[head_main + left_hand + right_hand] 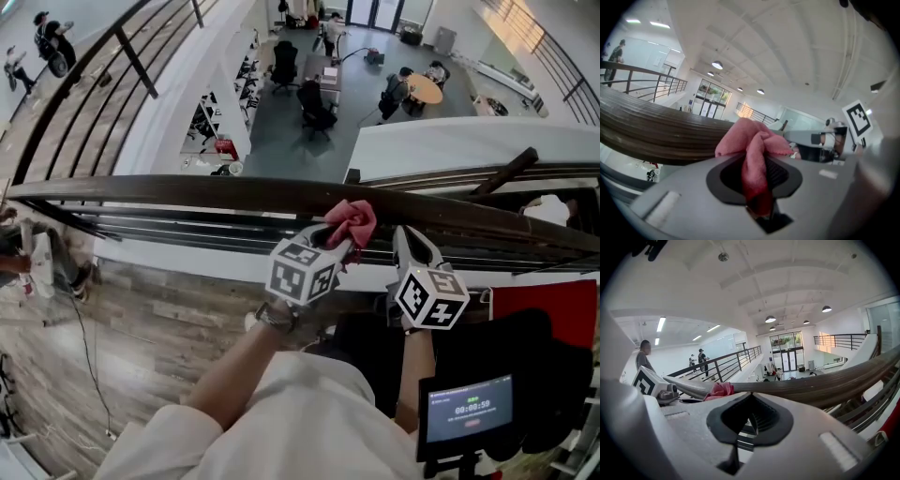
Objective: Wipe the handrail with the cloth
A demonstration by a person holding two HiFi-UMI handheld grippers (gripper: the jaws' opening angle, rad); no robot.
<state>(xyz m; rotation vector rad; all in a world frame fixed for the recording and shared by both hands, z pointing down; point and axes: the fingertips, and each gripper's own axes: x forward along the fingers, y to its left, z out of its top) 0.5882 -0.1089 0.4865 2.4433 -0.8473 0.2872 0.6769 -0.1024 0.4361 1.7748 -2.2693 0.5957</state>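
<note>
Nearest, low in the head view: a pale sleeve (pixel 281 412) and bare forearm (pixel 234 366) leading up to the left gripper (pixel 335 242). To the right, a small dark screen (pixel 466 410) with green digits. Clamped between the left gripper's jaws: a pink cloth (pixel 352 221), one fold pinched deep between them, the rest bunched above the tips. Pressed against the top of the dark wooden handrail (pixel 187 190), roughly midway along its visible run. Just to the right, the right gripper (pixel 406 239), with jaws pressed together on nothing, tips aimed at the handrail's near side, close to the cloth but apart from it. Cannot tell whether touching the handrail. Under the handrail, thin horizontal bars (pixel 187 225), with a wood-plank floor (pixel 141 319) on the near side. Past the handrail and far below: a grey lower floor (pixel 281 141) with dark office chairs (pixel 314 103) and a round table (pixel 425 88) with seated people. Farthest, at upper left: another railing (pixel 94 84) slanting away, and people (pixel 52 42) standing behind it.
</note>
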